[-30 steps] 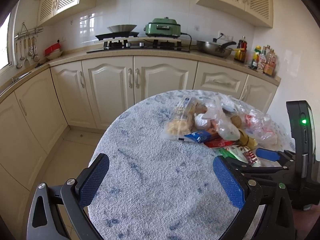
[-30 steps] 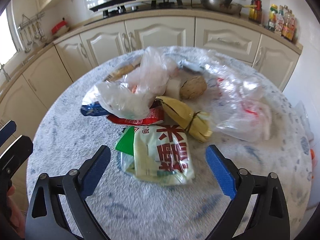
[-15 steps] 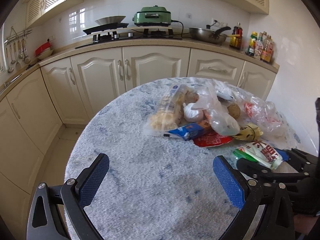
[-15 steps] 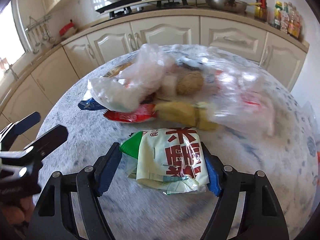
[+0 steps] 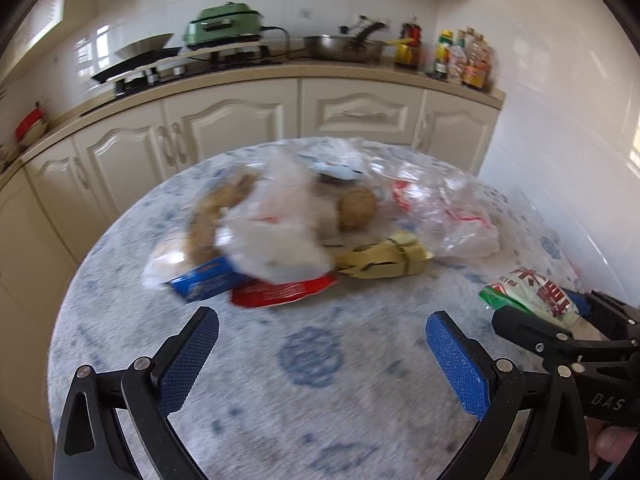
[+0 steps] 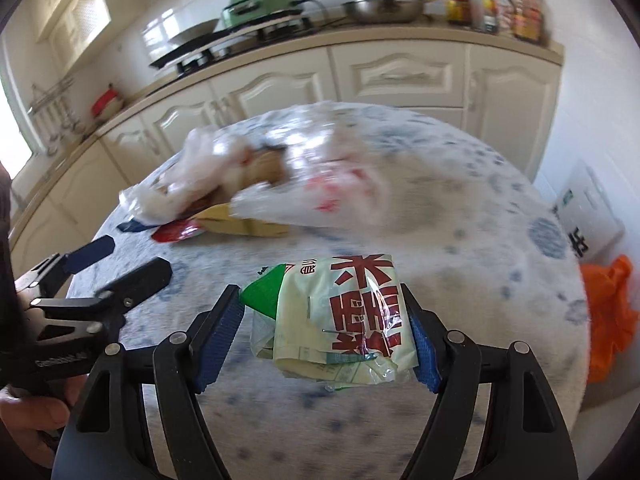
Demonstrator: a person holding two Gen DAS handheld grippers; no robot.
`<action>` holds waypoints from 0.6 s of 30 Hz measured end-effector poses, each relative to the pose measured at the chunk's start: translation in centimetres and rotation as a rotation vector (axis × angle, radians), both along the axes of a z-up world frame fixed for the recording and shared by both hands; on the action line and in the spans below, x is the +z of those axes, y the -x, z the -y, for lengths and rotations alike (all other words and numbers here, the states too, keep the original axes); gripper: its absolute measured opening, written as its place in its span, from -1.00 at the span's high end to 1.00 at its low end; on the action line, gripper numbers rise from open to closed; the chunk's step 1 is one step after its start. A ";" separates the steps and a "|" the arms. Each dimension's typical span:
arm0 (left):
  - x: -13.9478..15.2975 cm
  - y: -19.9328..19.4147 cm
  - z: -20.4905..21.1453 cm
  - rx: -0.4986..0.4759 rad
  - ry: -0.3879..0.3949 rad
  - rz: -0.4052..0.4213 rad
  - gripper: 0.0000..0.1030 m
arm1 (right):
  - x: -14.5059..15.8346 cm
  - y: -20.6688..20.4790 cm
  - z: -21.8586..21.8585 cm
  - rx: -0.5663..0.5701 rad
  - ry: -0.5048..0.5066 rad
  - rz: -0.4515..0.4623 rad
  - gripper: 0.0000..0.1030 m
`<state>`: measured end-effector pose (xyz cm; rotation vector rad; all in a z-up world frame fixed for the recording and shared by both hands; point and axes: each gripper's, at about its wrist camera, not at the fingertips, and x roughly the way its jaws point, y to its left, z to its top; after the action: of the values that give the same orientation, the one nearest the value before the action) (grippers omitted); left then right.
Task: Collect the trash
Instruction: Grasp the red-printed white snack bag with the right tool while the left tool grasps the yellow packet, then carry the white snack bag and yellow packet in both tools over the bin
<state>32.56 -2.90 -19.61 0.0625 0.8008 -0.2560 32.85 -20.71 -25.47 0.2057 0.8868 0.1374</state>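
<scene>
The round table, covered in a white cloth with blue blotches, takes up most of the room in front of me, with the cream kitchen cabinets curving round behind it. Past the table's right edge, low down, something orange is bunched up beside a white container. On the far half of the table lies the heap of trash: a crumpled clear plastic bag with red print toward the right side, a whitish bag in the middle of the heap, and a long clear packet of brownish food on the left. Along the heap's near edge sit a yellow folded wrapper, a red wrapper and a blue wrapper, and a brown round lump shows among the bags. The right gripper is over the near right part of the table, its blue pads pinching a pale green packet with big red characters from both sides; the packet is apart from the heap. The left gripper hangs over the table's near middle, just in front of the heap, its jaws spread wide with nothing between them.
</scene>
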 end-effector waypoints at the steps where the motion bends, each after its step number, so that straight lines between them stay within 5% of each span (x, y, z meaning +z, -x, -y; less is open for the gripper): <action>1: -0.2 -0.6 0.8 -0.026 -0.011 -0.005 -0.99 | 0.1 0.1 0.5 -0.007 -0.003 0.003 -0.47; 9: -2.8 -5.9 5.7 -0.172 -0.169 -0.040 -0.81 | 0.4 0.4 3.5 -0.055 -0.036 0.026 -0.47; 12: -2.9 -7.2 5.9 -0.208 -0.178 -0.035 -0.38 | 0.3 0.5 3.9 -0.059 -0.043 0.027 -0.47; 16: -3.1 -7.8 5.5 -0.273 -0.080 -0.085 0.25 | 0.2 0.8 4.3 -0.065 -0.048 0.024 -0.47; 18: -3.3 -7.1 5.6 -0.281 -0.101 -0.067 0.35 | 0.3 0.9 4.2 -0.065 -0.047 0.025 -0.47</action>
<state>39.68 -8.46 -22.89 0.2638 0.8713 -0.4856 31.98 -24.93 -25.20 0.2762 0.8517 0.1003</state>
